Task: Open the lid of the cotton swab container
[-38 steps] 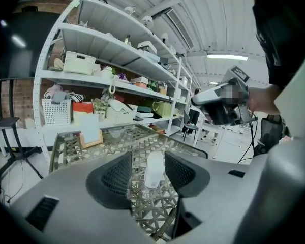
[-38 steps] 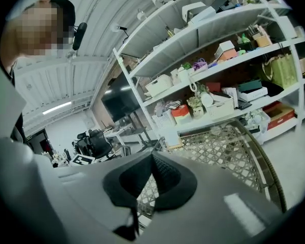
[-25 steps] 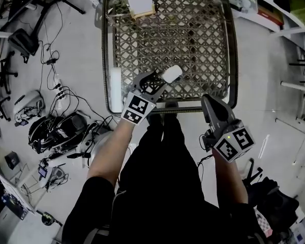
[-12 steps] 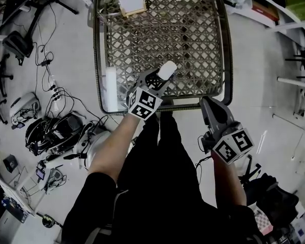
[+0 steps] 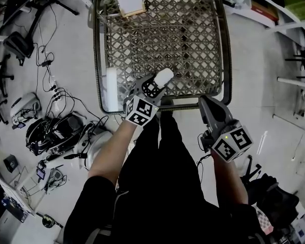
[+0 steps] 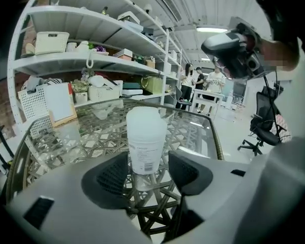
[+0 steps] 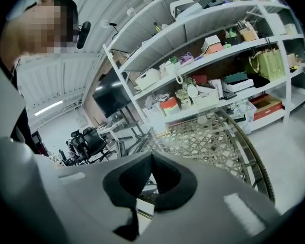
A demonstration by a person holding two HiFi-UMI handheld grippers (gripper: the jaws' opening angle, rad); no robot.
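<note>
Release noted: the left gripper (image 6: 147, 173) had just spread its jaws wide, leaving the cotton swab container (image 6: 146, 142) upright on the tabletop (image 5: 193, 34) by the near edge, between the pads but untouched. Its lid (image 6: 144, 117) remained on. The right gripper (image 7: 150, 176) hung clenched and empty, off to the right.

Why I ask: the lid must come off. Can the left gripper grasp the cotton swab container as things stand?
Probably yes. The left gripper, whose jaws have just been opening, has the upright cotton swab container standing between them, untouched, and nothing stands in the way.
</note>
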